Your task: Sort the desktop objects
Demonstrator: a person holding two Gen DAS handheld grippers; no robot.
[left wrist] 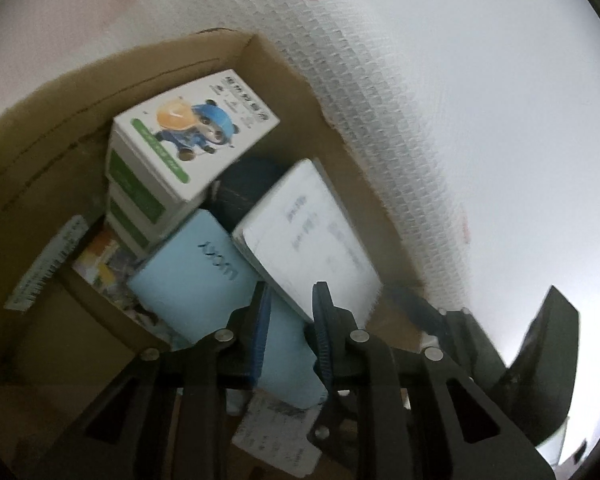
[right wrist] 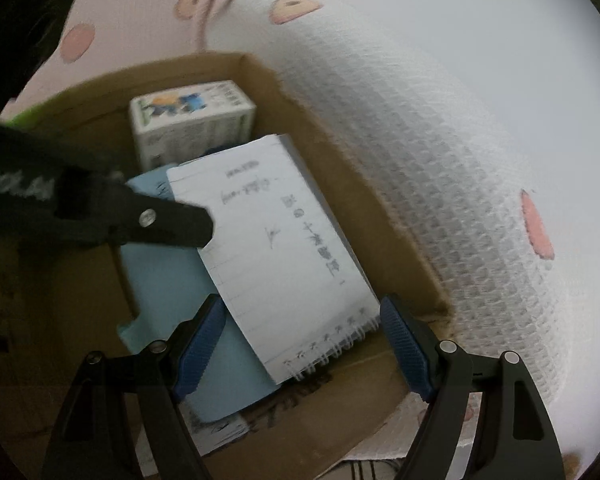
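Note:
An open cardboard box (left wrist: 180,52) (right wrist: 160,68) holds the sorted items. In it lie stacked white-and-green cartons (left wrist: 188,136) (right wrist: 192,116) with a cartoon figure, a light blue box (left wrist: 192,276) (right wrist: 160,280) and a white spiral notebook (left wrist: 312,240) (right wrist: 280,240) leaning on top. My left gripper (left wrist: 292,292) has the light blue box filling the gap between its blue pads. In the right wrist view one of its black fingers (right wrist: 172,224) reaches in from the left. My right gripper (right wrist: 304,344) stands open, with the notebook's spiral end between its pads and untouched by them.
A pale ruler (left wrist: 48,264) leans on the box's left wall. A dark round object (left wrist: 244,188) sits between the cartons and the notebook. Printed papers (left wrist: 276,432) lie under the blue box. A white quilted mat (left wrist: 460,120) (right wrist: 440,140) with cartoon prints surrounds the box.

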